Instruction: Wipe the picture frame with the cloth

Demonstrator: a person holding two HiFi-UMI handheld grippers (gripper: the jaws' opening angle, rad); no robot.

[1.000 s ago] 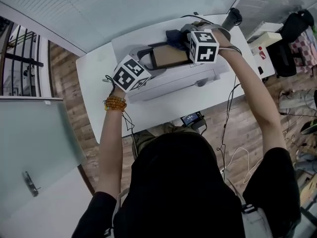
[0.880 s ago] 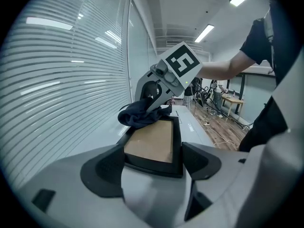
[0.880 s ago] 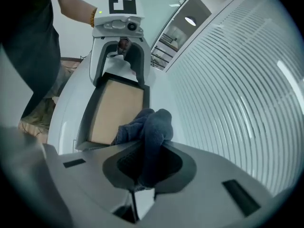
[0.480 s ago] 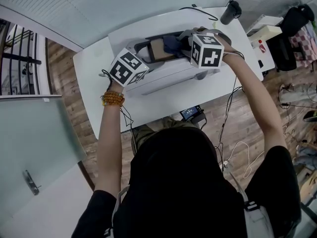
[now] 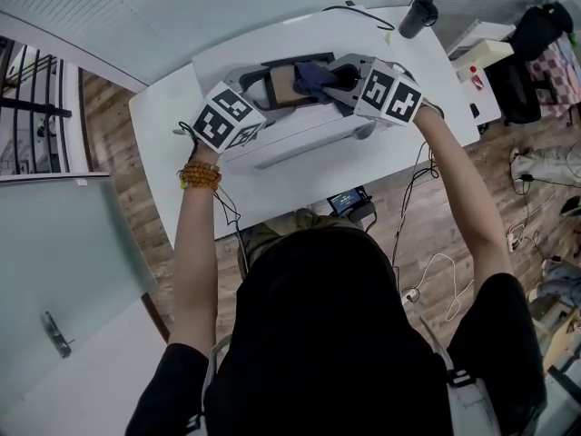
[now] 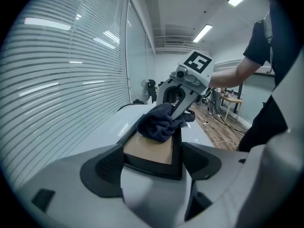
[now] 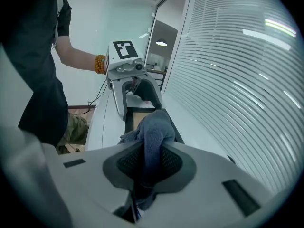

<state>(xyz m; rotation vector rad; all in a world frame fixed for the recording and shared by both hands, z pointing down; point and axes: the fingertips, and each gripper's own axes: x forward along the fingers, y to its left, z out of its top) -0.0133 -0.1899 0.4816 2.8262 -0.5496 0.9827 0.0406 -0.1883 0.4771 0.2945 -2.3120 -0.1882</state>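
**Head view.** You had two tools in play, one frame, one cloth and one counter. The left tool [image 5: 252, 87] gripped the left end of the frame [image 5: 280, 87]. The frame lay flat at the back of the counter [image 5: 172, 139]; whether it rested there or was held just clear could not be settled. The right tool [image 5: 332, 84] carried the cloth [image 5: 313, 78], which sat bunched on the right part of the frame. Judgement: one tool anchored the work so the other could rub without pushing it away.

**Left gripper view.** Your left tool's jaws stood one on each side of the near end of the frame [image 6: 152, 151], closed onto its black edges. The brown panel ran away from the camera. The cloth [image 6: 159, 122] pressed on its far end, under the right tool [image 6: 179, 109]. The near half of the panel was bare, and by my reading not yet covered.

**Right gripper view.** Your right tool's jaws were clamped tight on the cloth [image 7: 152, 137], with no gap beyond the fabric. A wad bulged forward past the pads, evidently so that fabric rather than the pads met the frame [image 7: 136, 118]. The left tool [image 7: 137, 99] faced you at the far end of the frame.
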